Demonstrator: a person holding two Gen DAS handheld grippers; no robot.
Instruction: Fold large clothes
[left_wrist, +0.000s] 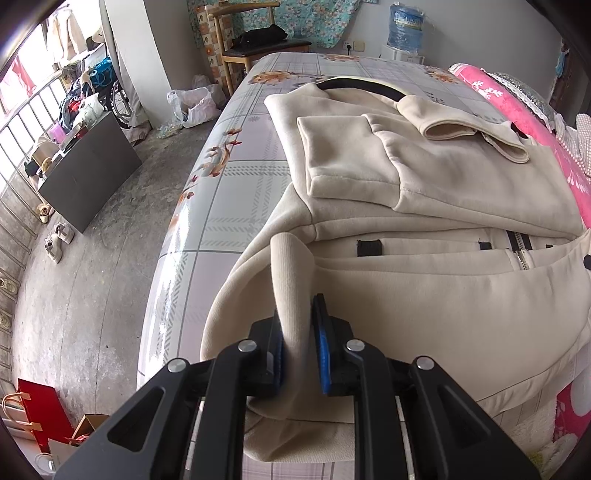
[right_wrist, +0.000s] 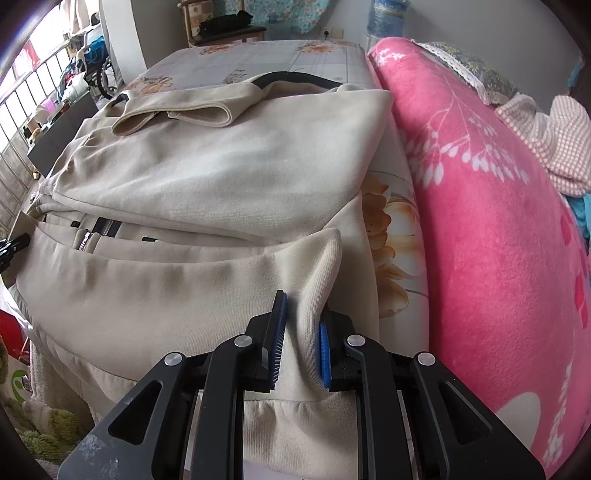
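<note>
Left gripper is clamped on a ribbed corner of the cream jacket, the fabric standing up in a pinched ridge between the blue pads. Over on the other side, the right gripper is closed on the matching ribbed hem corner, jaws pressed into the cloth. So both near corners are held, and the jacket lies spread on the bed, sleeves already folded in across its upper half, zipper showing near the middle.

Now the risks. Each grip takes only a narrow ridge of thick knit; if one corner is lifted faster than the other, that corner could slide out and the fold would land crooked. Lifting too briskly could also drag the whole garment and disturb the folded sleeve resting on top. On the right, the pink blanket sits just beside the jacket's edge, so a wide swing there might snag or bunch against it.
</note>
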